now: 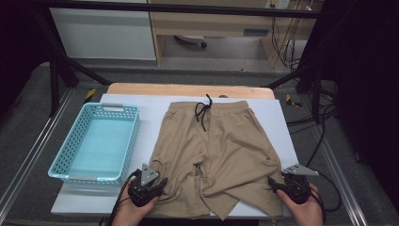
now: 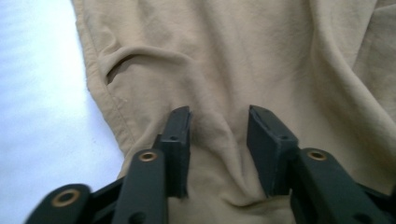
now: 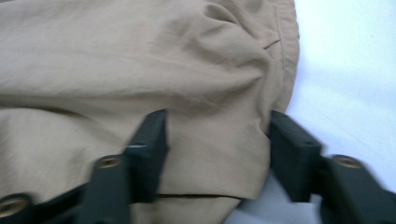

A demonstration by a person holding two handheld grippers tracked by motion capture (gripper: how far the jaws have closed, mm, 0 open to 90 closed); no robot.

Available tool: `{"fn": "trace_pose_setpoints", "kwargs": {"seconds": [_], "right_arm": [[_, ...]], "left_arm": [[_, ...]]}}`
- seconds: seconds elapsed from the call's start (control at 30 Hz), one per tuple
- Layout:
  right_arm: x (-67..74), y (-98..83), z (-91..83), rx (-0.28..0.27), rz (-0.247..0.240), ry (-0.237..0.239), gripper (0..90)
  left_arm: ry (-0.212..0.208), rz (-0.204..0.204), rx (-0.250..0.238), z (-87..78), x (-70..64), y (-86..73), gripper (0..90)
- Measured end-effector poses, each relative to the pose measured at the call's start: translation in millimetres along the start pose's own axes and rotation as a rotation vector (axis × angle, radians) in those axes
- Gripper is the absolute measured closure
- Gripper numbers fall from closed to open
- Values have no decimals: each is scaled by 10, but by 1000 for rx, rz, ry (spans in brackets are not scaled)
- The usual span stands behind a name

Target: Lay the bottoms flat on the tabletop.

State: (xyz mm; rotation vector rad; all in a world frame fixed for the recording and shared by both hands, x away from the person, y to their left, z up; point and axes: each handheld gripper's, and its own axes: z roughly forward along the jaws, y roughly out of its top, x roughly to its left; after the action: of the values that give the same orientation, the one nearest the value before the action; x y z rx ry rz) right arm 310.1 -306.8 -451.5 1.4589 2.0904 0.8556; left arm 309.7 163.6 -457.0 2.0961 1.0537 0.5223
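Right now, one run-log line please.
left gripper: open over shorts hem | right gripper: open, straddling hem | basket: empty

In the high view the bottom edge of the frame cuts off the person's forearms, and the left hand is largely covered by the left gripper. The shorts hide the worktop beneath them, and the folded lower right leg hides its own hem. The far end of the worktop disappears under the white sheet.

In the left gripper view the shorts run off the top and right edges.

In the right gripper view the right gripper is smeared by motion blur, so whether its jaws press the cloth cannot be told.
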Motion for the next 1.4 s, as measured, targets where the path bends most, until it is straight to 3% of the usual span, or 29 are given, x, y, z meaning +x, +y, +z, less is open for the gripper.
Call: {"fn": "trace_pose_setpoints", "kwargs": {"seconds": [0.13, 0.2, 0.37, 0.5, 0.6, 0.67, 0.87, 1.03, 1.13, 1.27, 1.4], "right_arm": [[14, -10, -9, -16, -15, 6, 750], [17, -4, -8, -15, -26, 14, 843], [9, -3, -6, -16, -42, 18, 889], [0, -10, -13, -20, -56, 30, 896], [5, -29, -47, -14, -66, 57, 899], [7, -55, -73, -16, -83, 70, 899], [-33, -161, -193, -4, -104, 108, 900], [-46, -239, -293, 8, -116, 126, 897], [-23, -218, -318, -15, -107, 135, 799], [137, -57, -369, -68, -119, 143, 633], [433, 163, -339, -101, -183, 174, 539]], "left_arm": [[-1, -9, 0, 3, 22, 4, 681], [-1, -11, 4, 2, 44, 10, 764], [-18, -2, 9, 9, 70, 24, 896], [-19, 8, 21, -18, 60, 22, 900], [-45, -13, 35, -78, 71, -10, 900], [-69, -27, 44, -127, 67, -32, 900], [-105, -4, 68, -246, 12, -65, 900], [-125, -15, 64, -336, 3, -122, 900], [-111, -20, 35, -330, -7, -84, 897], [-82, -18, -15, -342, -72, -15, 728], [-91, -17, -51, -370, -157, 74, 664]]}}
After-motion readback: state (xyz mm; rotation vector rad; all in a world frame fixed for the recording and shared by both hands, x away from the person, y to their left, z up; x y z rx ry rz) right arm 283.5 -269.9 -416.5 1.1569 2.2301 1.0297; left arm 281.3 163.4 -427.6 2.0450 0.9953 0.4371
